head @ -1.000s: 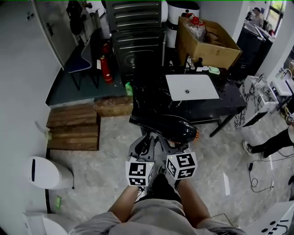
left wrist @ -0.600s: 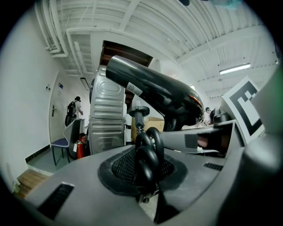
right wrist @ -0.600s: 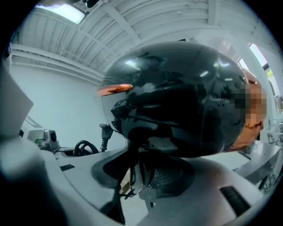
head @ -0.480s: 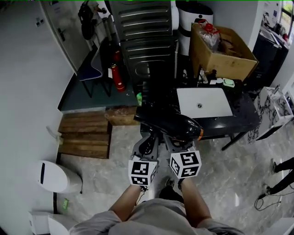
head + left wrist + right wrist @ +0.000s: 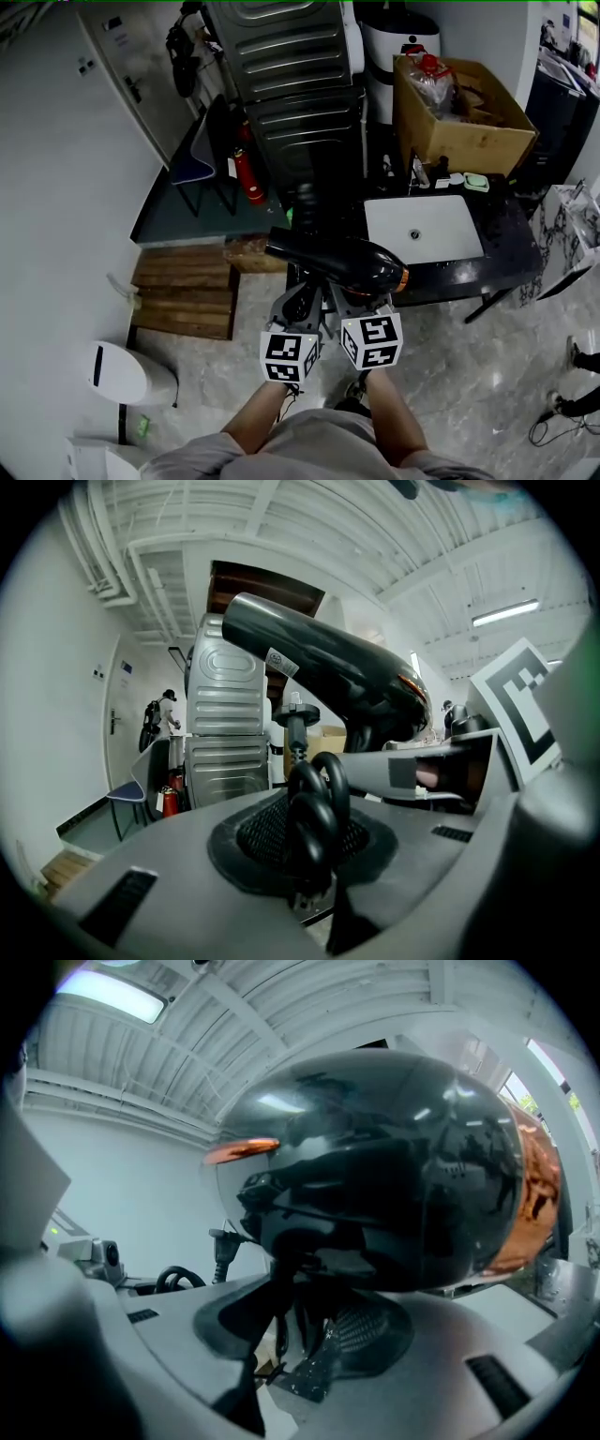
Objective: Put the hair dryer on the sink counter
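Head view: the hair dryer (image 5: 339,262) hangs mid-frame, just left of the sink counter (image 5: 509,255), not yet set down. Left gripper view: my left gripper (image 5: 314,841) has its jaws pinching the coiled cord (image 5: 317,794). Right gripper view: my right gripper (image 5: 314,1340) has its jaws clamped on the dryer's handle (image 5: 286,1283), so I judge only 1 step is left, the placing.

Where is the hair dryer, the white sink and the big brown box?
hair dryer (image 5: 342,262), head view, on its shiny black body.
white sink (image 5: 441,223), head view, on the bare basin floor.
brown box (image 5: 469,150), head view, on its front wall.
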Demonstrator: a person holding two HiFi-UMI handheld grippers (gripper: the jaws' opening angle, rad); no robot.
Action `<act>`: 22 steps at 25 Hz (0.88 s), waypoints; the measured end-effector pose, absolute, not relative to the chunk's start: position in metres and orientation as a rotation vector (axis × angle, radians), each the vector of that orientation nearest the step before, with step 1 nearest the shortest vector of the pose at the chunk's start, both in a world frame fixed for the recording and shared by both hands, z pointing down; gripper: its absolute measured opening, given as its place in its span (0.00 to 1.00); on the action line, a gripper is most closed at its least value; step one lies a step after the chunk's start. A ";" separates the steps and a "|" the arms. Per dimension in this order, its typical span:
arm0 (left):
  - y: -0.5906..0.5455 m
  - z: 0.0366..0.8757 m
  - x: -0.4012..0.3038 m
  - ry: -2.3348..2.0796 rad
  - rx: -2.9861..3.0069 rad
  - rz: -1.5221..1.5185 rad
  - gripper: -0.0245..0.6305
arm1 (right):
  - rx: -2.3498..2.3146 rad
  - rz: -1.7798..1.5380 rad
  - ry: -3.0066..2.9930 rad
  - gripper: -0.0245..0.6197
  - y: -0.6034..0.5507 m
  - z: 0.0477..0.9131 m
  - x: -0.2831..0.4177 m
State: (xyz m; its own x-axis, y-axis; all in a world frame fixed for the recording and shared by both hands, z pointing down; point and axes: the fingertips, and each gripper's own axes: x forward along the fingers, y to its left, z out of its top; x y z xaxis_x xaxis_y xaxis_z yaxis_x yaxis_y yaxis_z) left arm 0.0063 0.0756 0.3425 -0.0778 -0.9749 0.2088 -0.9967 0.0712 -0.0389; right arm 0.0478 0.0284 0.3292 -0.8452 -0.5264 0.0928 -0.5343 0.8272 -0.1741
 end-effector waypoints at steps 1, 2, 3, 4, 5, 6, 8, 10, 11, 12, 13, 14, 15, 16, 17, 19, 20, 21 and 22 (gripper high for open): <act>0.073 0.344 0.005 -2.206 2.036 0.260 0.14 | 0.857 0.305 -2.964 0.33 0.025 0.330 0.047; 0.070 0.345 0.004 -2.209 2.030 0.258 0.14 | 0.854 0.306 -2.963 0.33 0.021 0.331 0.046; 0.067 0.346 0.003 -2.212 2.023 0.253 0.14 | 0.851 0.303 -2.961 0.33 0.018 0.332 0.045; 0.065 0.348 0.003 -2.215 2.015 0.246 0.14 | 0.846 0.299 -2.957 0.33 0.016 0.334 0.044; 0.063 0.350 0.002 -2.219 2.006 0.240 0.14 | 0.838 0.294 -2.953 0.33 0.014 0.335 0.043; 0.062 0.351 0.001 -2.223 1.995 0.234 0.14 | 0.827 0.293 -2.950 0.33 0.013 0.337 0.042; 0.060 0.354 -0.001 -2.232 1.977 0.226 0.14 | 0.804 0.298 -2.945 0.33 0.010 0.341 0.040; 0.059 0.356 -0.003 -2.242 1.964 0.221 0.14 | 0.781 0.308 -2.944 0.33 0.007 0.343 0.037; 0.060 0.357 -0.006 -2.246 1.956 0.219 0.14 | 0.770 0.314 -2.944 0.33 0.007 0.345 0.034; 0.061 0.359 -0.010 -2.250 1.947 0.215 0.14 | 0.762 0.319 -2.943 0.33 0.007 0.347 0.031; 0.061 0.361 -0.013 -2.254 1.937 0.209 0.14 | 0.754 0.322 -2.940 0.33 0.007 0.349 0.028; 0.061 0.362 -0.017 -2.259 1.928 0.202 0.14 | 0.745 0.321 -2.936 0.33 0.007 0.350 0.025; 0.061 0.363 -0.020 -2.263 1.920 0.195 0.14 | 0.735 0.318 -2.932 0.33 0.005 0.352 0.022; 0.060 0.365 -0.023 -2.267 1.914 0.189 0.14 | 0.724 0.314 -2.929 0.33 0.004 0.354 0.019; 0.059 0.367 -0.026 -2.268 1.907 0.183 0.14 | 0.715 0.310 -2.925 0.33 0.002 0.355 0.015; 0.058 0.372 -0.031 -2.267 1.893 0.167 0.14 | 0.701 0.303 -2.917 0.33 -0.002 0.358 0.009; 0.056 0.374 -0.034 -2.266 1.886 0.158 0.14 | 0.694 0.301 -2.912 0.33 -0.004 0.360 0.006; 0.055 0.376 -0.038 -2.266 1.879 0.149 0.14 | 0.686 0.301 -2.907 0.33 -0.005 0.362 0.003; 0.054 0.377 -0.042 -2.267 1.872 0.141 0.14 | 0.679 0.301 -2.903 0.33 -0.006 0.363 -0.001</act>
